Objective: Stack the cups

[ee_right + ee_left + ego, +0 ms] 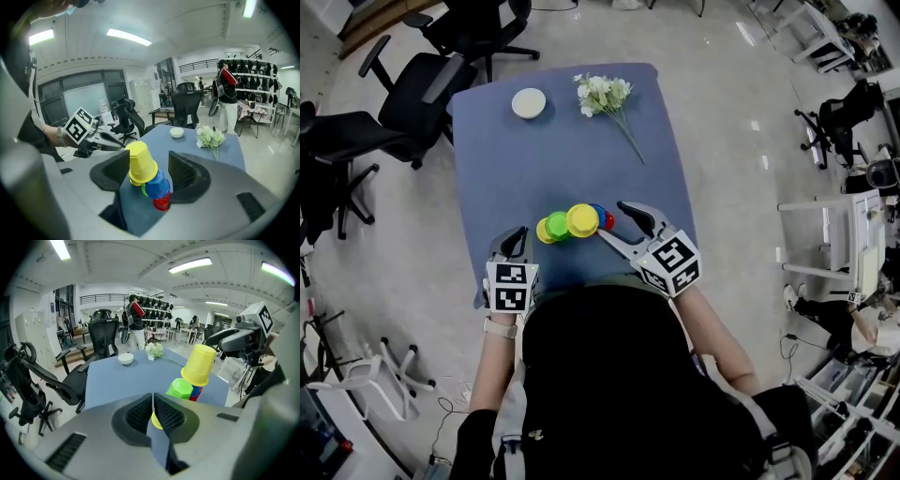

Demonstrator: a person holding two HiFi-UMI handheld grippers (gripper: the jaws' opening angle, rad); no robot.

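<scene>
Yellow cup (139,161) sits between the parted jaws of the right claw (149,165).

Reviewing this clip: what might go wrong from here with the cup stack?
1. The upside-down yellow plastic cup sits tilted on the blue plastic cup, so it may slide off.
2. The right gripper is open with that yellow cup between its jaws, not pressing on it. A careless pull-back could clip the cup and knock it down.
</scene>
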